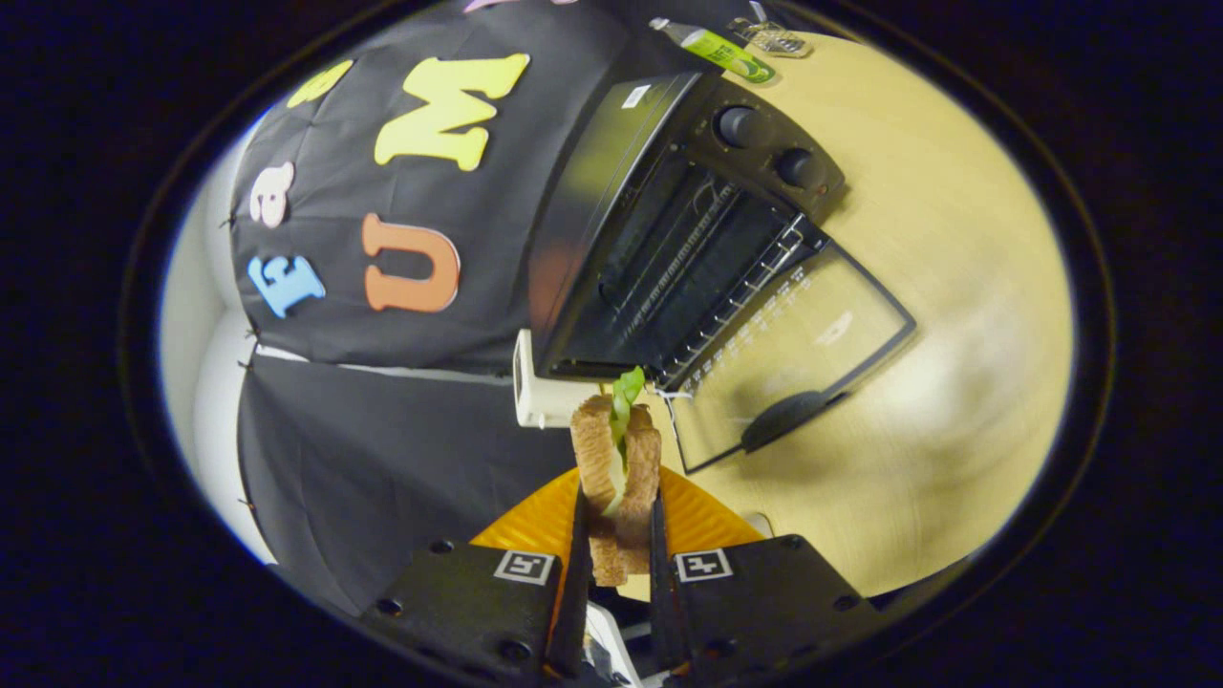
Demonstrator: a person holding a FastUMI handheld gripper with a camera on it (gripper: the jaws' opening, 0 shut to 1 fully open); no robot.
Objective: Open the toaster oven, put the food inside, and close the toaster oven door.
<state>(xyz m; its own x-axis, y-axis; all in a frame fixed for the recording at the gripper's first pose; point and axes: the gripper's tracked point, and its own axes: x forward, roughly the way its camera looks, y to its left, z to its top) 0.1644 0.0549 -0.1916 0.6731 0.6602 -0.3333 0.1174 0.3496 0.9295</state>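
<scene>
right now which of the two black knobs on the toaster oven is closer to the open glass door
The knob nearer the wire rack and the open glass door; the other black knob sits beside it, towards the green bottle.

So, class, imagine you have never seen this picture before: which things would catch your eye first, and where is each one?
First, the toasted brown sandwich with green lettuce, clamped between the fingers of the hand-held gripper above a ribbed orange plate. Beyond it, the black toaster oven stands on the pale wooden table, its glass door folded down open toward the sandwich.
</scene>
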